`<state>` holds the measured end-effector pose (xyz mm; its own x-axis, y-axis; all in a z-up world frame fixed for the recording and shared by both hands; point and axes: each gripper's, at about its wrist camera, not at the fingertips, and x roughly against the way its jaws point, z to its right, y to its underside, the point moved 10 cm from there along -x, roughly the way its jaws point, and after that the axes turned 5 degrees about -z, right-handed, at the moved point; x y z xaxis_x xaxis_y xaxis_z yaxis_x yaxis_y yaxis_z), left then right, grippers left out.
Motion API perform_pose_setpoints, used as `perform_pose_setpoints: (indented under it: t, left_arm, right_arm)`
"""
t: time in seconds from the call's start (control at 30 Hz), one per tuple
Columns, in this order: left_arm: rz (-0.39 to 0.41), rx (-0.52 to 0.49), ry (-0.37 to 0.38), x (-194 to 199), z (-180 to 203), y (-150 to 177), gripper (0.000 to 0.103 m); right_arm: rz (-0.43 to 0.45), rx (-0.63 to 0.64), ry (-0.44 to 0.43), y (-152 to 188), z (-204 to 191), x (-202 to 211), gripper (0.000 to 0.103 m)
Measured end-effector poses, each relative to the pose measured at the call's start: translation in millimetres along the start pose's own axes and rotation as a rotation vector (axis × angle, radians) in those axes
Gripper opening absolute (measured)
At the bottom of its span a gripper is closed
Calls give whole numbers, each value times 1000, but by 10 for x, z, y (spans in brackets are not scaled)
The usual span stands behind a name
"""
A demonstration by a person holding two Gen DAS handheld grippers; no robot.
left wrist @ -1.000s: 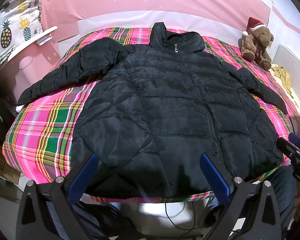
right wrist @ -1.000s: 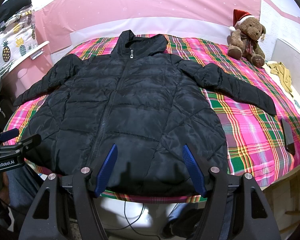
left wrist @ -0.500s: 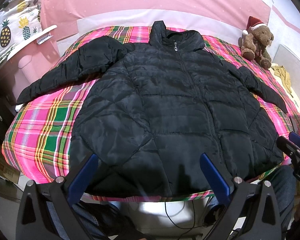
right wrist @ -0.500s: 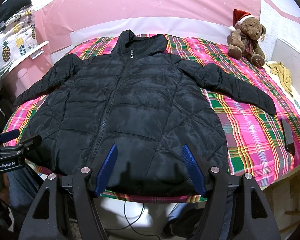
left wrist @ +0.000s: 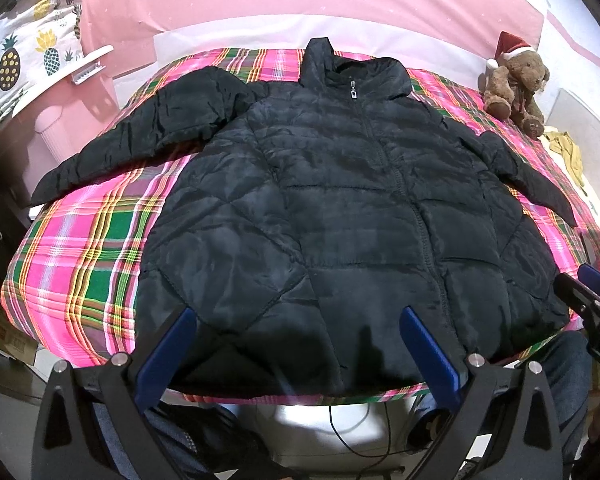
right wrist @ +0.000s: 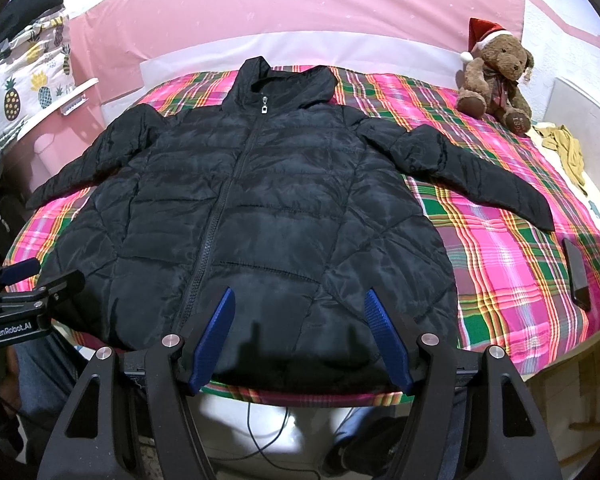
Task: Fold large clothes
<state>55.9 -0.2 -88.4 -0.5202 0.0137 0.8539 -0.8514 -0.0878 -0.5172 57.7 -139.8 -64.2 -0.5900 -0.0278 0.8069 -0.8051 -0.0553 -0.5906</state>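
So the black puffer jacket point(right wrist: 252, 216) is laid out flat and zipped up on the plaid bedspread point(right wrist: 508, 256), sleeves spread out to both sides, hem right at the near edge of the bed. Both tools hang just off that edge: the left gripper point(left wrist: 296, 320) has its jaws wide apart with nothing between them, and the right gripper point(right wrist: 300, 312) is spread too, also holding nothing. No fold started, by the look of it.

What could go sideways here: that shell looks slick and puffy, so a shallow pinch probably grabs only the top layer and the back stays put, giving a lumpy half-fold. The padding may also spring a fold back open. The hem sits so close to the edge that a tug toward the person could drag the whole jacket off the bed. Also, there's a dark phone-like slab point(right wrist: 576, 276) lying near the right sleeve cuff point(right wrist: 540, 216); swinging that sleeve inward might catch it. The teddy bear point(right wrist: 496, 76) is well clear.
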Motion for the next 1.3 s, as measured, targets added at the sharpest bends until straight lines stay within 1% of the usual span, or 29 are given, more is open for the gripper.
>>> perform_pose_setpoints:
  t: [0.1, 0.3, 0.43, 0.53, 0.67, 0.73, 0.8, 0.9, 1.0, 1.07, 1.13, 1.2, 1.3]
  left_arm:
    - [-2, 1, 5, -35, -20, -15, 103]
    - [2, 37, 43, -137, -127, -142, 103]
    - [19, 66, 17, -235, -310, -306, 103]
    - [32, 97, -4, -303, -487, -424, 103]
    - [36, 183, -11, -451, -832, -602, 103]
    - [53, 214, -44, -499, -1049, -696, 103]
    - [71, 247, -73, -553, -1300, -809, 102]
    - [85, 297, -79, -660, -1643, -958, 102]
    - [83, 358, -76, -833, -1995, -1092, 102]
    - [78, 395, -108, -941, -2251, -1155, 102]
    - [82, 442, -104, -1055, -2485, -1214, 102]
    - [79, 498, -103, -1189, -2728, -1249, 101]
    - [77, 571, -125, -1360, -3063, -1256, 99]
  right_arm:
    - [-8, 4, 0, -15, -20, -54, 68]
    - [-5, 25, -3, -147, -63, -128, 68]
    - [12, 47, -17, -317, -151, -216, 68]
    - [24, 68, -45, -488, -243, -304, 68]
    - [24, 104, -85, -680, -406, -458, 68]
    - [35, 122, -104, -791, -500, -534, 68]
    - [45, 133, -124, -902, -602, -619, 73]
    - [36, 159, -151, -1076, -741, -782, 73]
    - [21, 193, -160, -1234, -866, -952, 73]
    - [23, 215, -152, -1315, -943, -1042, 73]
    - [14, 227, -155, -1395, -1023, -1163, 73]
    - [3, 232, -154, -1454, -1075, -1270, 73]
    - [-11, 247, -149, -1521, -1154, -1441, 73]
